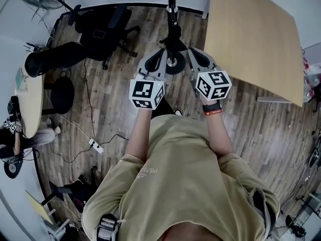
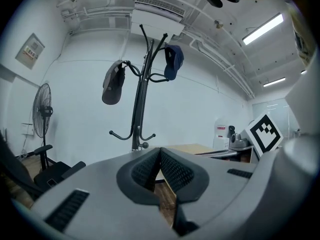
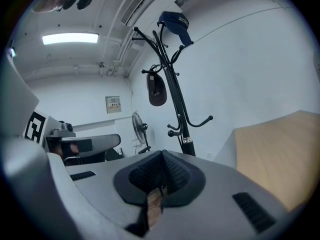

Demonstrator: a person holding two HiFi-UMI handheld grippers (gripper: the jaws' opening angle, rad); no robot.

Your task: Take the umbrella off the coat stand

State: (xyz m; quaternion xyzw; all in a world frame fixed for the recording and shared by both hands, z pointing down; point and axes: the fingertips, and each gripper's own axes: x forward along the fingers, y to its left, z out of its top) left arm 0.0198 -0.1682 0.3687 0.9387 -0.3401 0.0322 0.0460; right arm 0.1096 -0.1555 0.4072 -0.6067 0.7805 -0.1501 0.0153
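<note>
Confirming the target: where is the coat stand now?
Head view, top centre: the coat stand stands ahead of the left gripper and right gripper, between a black office chair at left and a wooden table at right.

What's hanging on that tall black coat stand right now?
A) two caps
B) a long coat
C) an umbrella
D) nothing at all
A: in the left gripper view the coat stand carries a dark grey cap on one upper hook and a blue cap on another. No umbrella or coat shows on it.
</note>
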